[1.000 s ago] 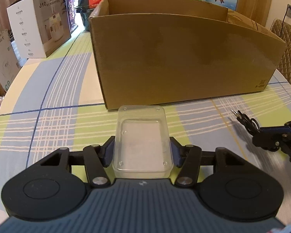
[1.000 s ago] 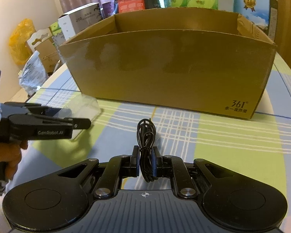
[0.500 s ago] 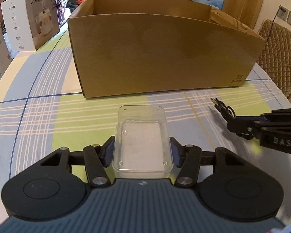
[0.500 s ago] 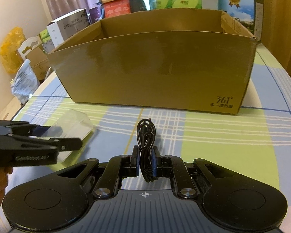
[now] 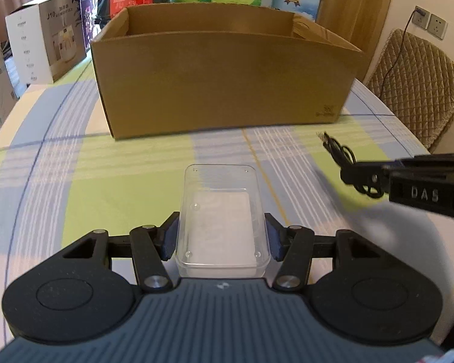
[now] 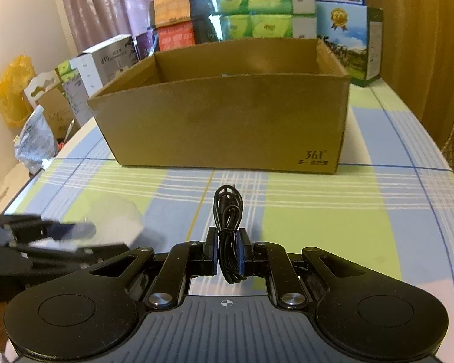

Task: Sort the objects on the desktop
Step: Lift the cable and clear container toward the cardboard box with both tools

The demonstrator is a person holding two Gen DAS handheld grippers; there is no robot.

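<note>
The clear rectangular plastic container (image 5: 222, 220) sits at lower centre, clamped between the left gripper (image 5: 222, 239) fingers, its long axis pointing straight ahead. The coiled black cable (image 6: 228, 236) is pinched upright in the right gripper (image 6: 228, 255). Both lie low, short of the open brown cardboard box (image 5: 227, 84) filling the upper centre on the plaid tablecloth (image 5: 106, 163); clearing its near wall needs lift.
</note>
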